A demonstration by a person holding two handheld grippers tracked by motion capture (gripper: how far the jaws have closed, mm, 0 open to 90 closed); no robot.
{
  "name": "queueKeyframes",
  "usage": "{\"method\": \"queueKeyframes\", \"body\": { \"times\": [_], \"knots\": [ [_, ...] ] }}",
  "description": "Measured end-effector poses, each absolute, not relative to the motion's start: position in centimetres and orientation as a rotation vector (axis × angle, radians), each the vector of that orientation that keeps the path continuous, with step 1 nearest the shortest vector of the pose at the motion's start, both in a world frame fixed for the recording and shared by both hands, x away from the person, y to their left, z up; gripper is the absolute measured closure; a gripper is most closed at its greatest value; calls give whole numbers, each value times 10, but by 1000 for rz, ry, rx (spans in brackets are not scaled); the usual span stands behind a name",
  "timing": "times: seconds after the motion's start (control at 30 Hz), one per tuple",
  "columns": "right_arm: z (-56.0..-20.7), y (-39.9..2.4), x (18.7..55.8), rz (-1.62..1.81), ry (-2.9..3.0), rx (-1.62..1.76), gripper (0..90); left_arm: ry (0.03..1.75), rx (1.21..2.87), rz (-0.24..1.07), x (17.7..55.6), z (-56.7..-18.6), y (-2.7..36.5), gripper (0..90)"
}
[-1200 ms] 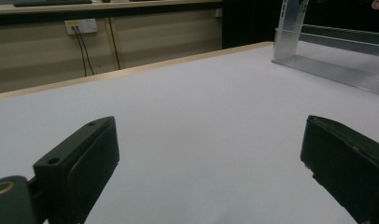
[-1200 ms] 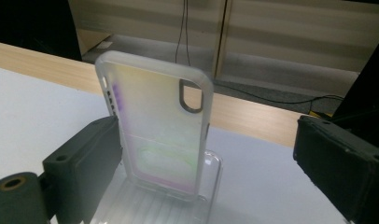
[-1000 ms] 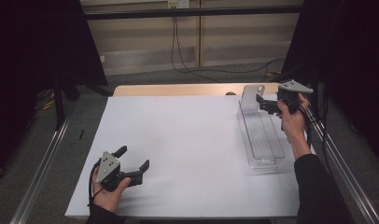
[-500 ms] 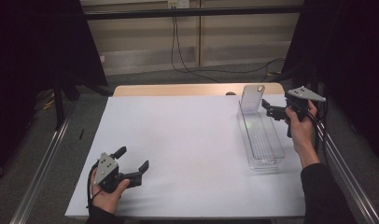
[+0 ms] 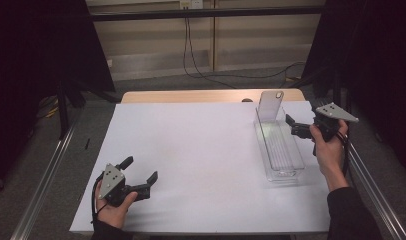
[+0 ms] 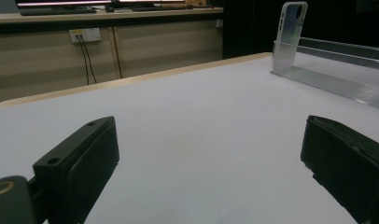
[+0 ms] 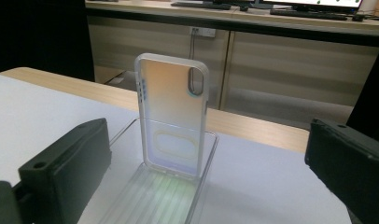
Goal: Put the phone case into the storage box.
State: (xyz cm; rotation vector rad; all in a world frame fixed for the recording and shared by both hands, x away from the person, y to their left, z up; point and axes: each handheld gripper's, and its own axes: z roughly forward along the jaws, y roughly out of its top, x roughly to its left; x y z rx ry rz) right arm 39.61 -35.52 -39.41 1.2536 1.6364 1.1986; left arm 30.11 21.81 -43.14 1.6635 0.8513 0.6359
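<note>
- Left gripper point(image 5: 141, 182): rests at the near left of the white table point(image 5: 201, 160), jaws apart, nothing between them.
- Right gripper point(image 5: 297, 129): jaws spread wide and empty, just right of the clear tray point(image 5: 283, 172); they have just been opening.
- Phone case point(image 7: 171, 114): transparent, upright in a slot at the tray's far end.
- Technique: to judge, keep clear of the case edges while withdrawing, lest a knock tip it from its slot.
</note>
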Motion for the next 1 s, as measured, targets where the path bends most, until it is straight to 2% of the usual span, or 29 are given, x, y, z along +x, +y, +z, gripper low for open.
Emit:
{"method": "queueKeyframes", "body": {
  "times": [1.0],
  "knots": [
    [-402,-360,341,1191,1594,1255,4,845,1674,623,299,-433,213,43]
  ]
}}
